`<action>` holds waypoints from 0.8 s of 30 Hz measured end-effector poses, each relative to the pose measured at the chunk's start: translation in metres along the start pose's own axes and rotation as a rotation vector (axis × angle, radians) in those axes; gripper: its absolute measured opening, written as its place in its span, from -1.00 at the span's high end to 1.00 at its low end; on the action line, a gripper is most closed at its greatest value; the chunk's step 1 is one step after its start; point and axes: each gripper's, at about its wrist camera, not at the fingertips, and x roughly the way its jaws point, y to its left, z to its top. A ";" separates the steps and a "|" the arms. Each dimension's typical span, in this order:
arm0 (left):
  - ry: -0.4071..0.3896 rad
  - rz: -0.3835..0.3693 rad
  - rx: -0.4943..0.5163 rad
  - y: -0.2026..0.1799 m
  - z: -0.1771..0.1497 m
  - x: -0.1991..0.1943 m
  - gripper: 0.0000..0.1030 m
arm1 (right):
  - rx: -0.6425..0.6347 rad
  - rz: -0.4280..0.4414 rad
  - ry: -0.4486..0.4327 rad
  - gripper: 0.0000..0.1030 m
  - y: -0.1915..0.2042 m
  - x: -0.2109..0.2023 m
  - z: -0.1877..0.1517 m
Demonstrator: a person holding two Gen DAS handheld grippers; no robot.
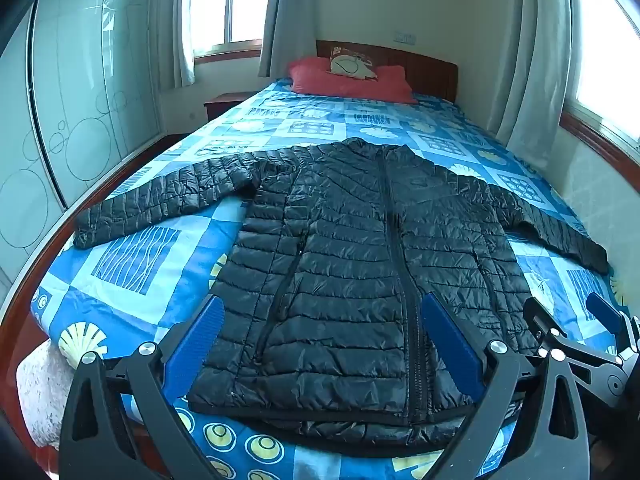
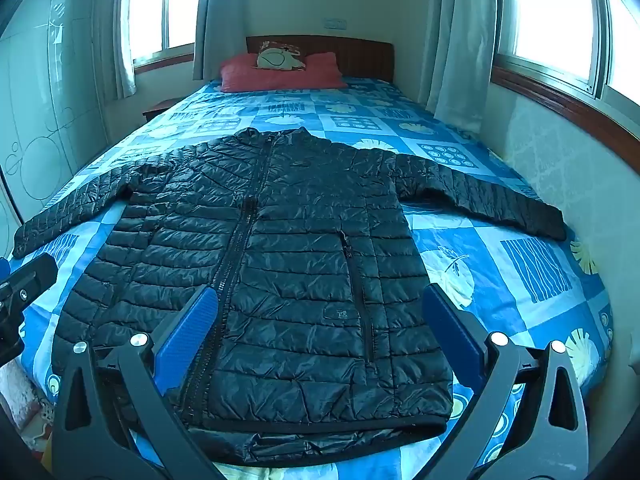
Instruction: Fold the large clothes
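A black quilted puffer jacket point(image 1: 352, 264) point(image 2: 280, 264) lies flat and zipped on the blue patterned bed, collar towards the headboard, both sleeves spread out sideways. My left gripper point(image 1: 324, 312) hovers open over the jacket's lower left half, its blue pads wide apart with nothing between them. My right gripper point(image 2: 320, 304) hovers open above the lower right half near the pocket zip, touching nothing. In the left wrist view the right gripper point(image 1: 568, 314) shows at the right edge; in the right wrist view part of the left gripper point(image 2: 24, 284) shows at the left edge.
The bed point(image 1: 132, 256) point(image 2: 532, 264) has a red pillow point(image 1: 348, 80) point(image 2: 280, 72) and a small cushion by the wooden headboard. A glass wardrobe point(image 1: 80, 100) stands on the left, a wall with windows and curtains point(image 2: 456, 40) on the right. A nightstand point(image 1: 224, 104) sits beside the bed.
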 end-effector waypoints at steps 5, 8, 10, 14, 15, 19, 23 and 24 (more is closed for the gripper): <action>0.004 -0.005 0.010 -0.001 -0.001 -0.001 -0.90 | 0.000 -0.001 0.001 -0.96 0.001 0.001 0.000; 0.007 0.003 0.008 0.000 -0.001 -0.001 -0.90 | -0.001 0.000 -0.003 -0.96 0.001 -0.001 0.000; 0.006 0.004 0.009 0.001 -0.002 -0.002 -0.90 | 0.000 -0.001 -0.003 -0.96 0.001 -0.001 0.000; 0.003 0.009 0.008 0.003 -0.002 -0.005 -0.90 | 0.000 -0.001 -0.003 -0.96 0.001 -0.001 0.000; 0.003 0.010 0.008 0.003 -0.002 -0.005 -0.90 | 0.000 -0.001 -0.003 -0.96 0.001 -0.001 0.000; 0.009 0.005 0.011 0.001 -0.001 -0.001 -0.90 | 0.000 0.000 -0.003 -0.96 0.001 -0.001 0.000; 0.010 0.006 0.006 0.004 -0.002 0.000 -0.90 | -0.001 -0.001 -0.003 -0.96 0.001 -0.001 0.000; 0.009 0.006 0.006 0.005 -0.002 -0.001 -0.90 | 0.000 0.000 -0.003 -0.96 0.000 -0.001 0.000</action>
